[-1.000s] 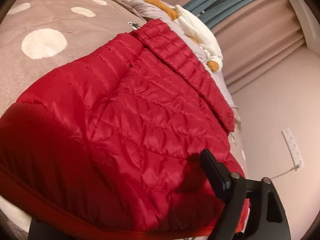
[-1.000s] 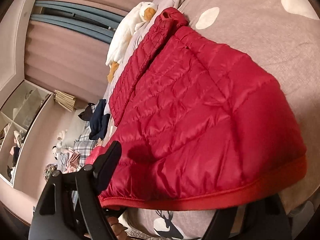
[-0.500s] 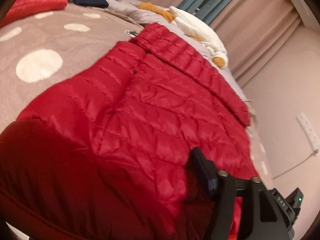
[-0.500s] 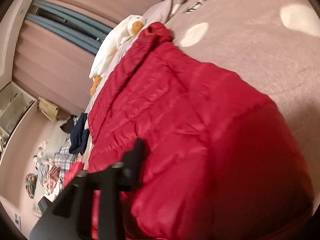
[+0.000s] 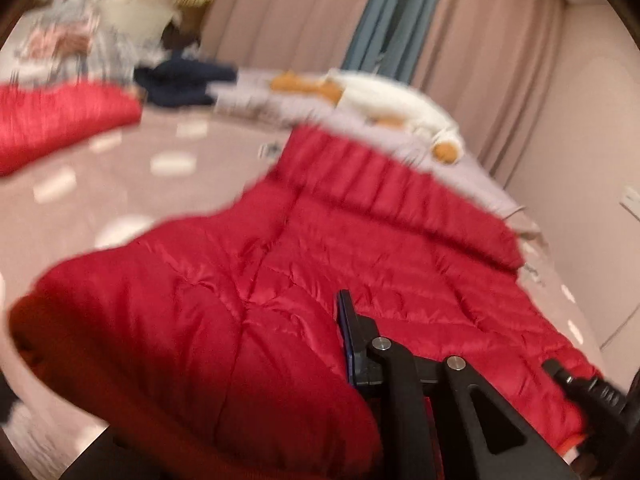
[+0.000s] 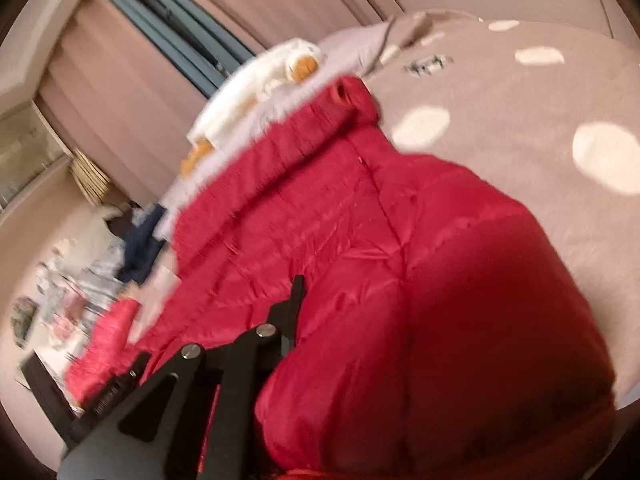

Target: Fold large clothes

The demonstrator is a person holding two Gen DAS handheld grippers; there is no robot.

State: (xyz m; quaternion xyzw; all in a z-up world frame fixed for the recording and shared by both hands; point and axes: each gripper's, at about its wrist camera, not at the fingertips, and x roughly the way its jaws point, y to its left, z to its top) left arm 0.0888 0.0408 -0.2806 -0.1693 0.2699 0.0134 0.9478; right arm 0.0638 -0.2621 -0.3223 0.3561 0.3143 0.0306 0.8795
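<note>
A red quilted down jacket (image 5: 320, 272) lies on a bed with a taupe polka-dot cover (image 5: 120, 184). Its near hem bulges up, lifted off the bed, in both views (image 6: 460, 320). My left gripper (image 5: 304, 360) is shut on the jacket's near hem; one black finger (image 5: 352, 340) shows, the other is buried under red fabric. My right gripper (image 6: 340, 340) is shut on the hem at the other corner; one finger (image 6: 290, 312) shows, the other is hidden by the fabric. Both views are motion-blurred.
A white and orange plush toy (image 5: 392, 100) lies at the head of the bed. A second red garment (image 5: 52, 120), a navy garment (image 5: 184, 80) and plaid clothes (image 5: 72, 40) lie at the far left. Curtains (image 5: 460, 40) hang behind; a wall (image 5: 592, 160) is to the right.
Both grippers have risen and moved forward over the bed, carrying the jacket's near hem up and toward the collar. The views now look more level across the bed.
</note>
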